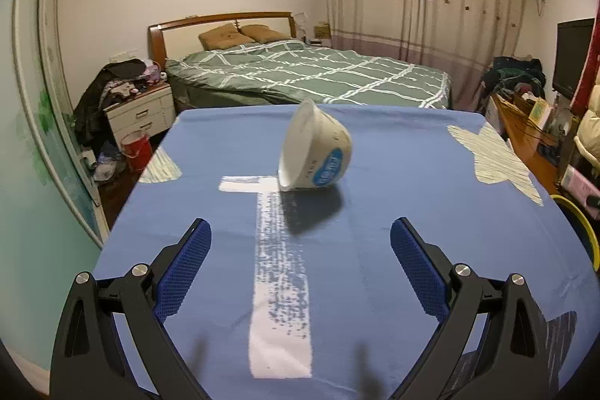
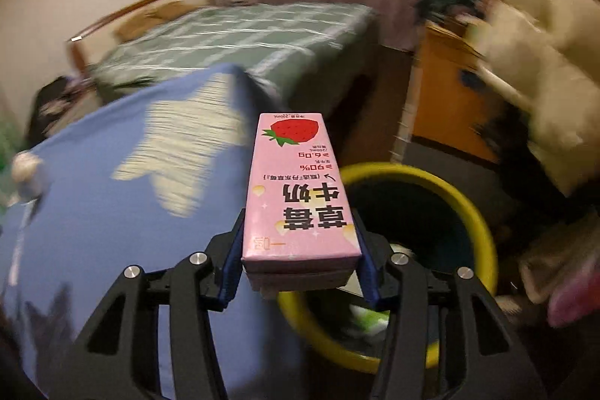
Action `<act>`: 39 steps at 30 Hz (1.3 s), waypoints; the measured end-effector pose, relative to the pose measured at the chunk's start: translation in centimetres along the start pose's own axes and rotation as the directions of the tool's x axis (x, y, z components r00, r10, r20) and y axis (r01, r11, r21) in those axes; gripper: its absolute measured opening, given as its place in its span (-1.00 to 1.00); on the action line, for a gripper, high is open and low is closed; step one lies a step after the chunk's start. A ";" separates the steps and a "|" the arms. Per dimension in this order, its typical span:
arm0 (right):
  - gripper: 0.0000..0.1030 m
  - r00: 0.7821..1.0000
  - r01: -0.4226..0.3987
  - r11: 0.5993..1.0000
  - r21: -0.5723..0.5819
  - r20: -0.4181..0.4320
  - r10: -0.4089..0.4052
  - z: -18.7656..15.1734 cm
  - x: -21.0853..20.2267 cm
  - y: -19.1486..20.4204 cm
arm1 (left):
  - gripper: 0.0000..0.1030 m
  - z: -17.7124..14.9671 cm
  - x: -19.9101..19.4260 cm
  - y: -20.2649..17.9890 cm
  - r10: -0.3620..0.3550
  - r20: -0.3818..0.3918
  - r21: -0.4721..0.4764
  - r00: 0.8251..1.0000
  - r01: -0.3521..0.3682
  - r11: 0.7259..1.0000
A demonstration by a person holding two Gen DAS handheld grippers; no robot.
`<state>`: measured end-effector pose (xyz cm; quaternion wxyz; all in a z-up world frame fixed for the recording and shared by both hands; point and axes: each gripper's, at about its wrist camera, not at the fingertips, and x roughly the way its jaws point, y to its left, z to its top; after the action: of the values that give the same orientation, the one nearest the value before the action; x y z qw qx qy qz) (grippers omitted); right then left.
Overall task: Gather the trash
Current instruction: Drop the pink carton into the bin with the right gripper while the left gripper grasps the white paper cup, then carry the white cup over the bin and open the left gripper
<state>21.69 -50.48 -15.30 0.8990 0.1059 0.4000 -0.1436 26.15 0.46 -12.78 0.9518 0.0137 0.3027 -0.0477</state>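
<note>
Glossy pink carton, matt blue cloth, smooth white plastic cup.

Only a tipped white cup interrupted the blue worktop; the yellow-rimmed bin beside it gaped unobstructed.

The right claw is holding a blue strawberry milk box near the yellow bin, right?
Not quite. The strawberry milk box is pink, not blue; only the tablecloth beside it is blue. The right wrist view shows the right claw clamped on it beside the yellow bin.
</note>
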 end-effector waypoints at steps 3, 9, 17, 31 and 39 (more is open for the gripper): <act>-0.03 0.997 0.070 0.997 0.022 -0.024 -0.069 -0.9 0.8 -1.3 | 0.84 0.1 0.5 -0.4 -0.022 -0.026 0.002 0.999 0.022 1.000; 0.19 0.997 0.077 0.997 0.021 0.015 -0.077 -1.8 0.2 -0.8 | 0.84 1.6 1.5 -1.0 -0.061 -0.064 0.007 0.996 0.062 0.998; 0.20 1.000 0.019 1.000 0.014 0.006 -0.019 -1.7 0.7 -2.2 | 0.63 4.8 5.4 -1.4 -0.096 -0.126 0.003 0.987 0.098 0.995; 0.20 1.000 -0.003 0.999 0.032 0.018 0.003 -1.5 0.0 -2.4 | -0.27 7.2 12.1 -3.0 -0.092 -0.194 0.041 0.977 0.102 0.994; 0.20 0.999 -0.001 0.998 0.058 0.050 -0.002 -1.7 -1.3 -4.2 | -0.90 7.5 10.9 -8.1 -0.109 -0.156 0.155 0.982 0.133 0.979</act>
<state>18.21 -53.64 -15.76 0.9052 0.1281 0.3731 -0.1579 38.50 -8.87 -12.91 0.9179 0.0773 0.3672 -0.1292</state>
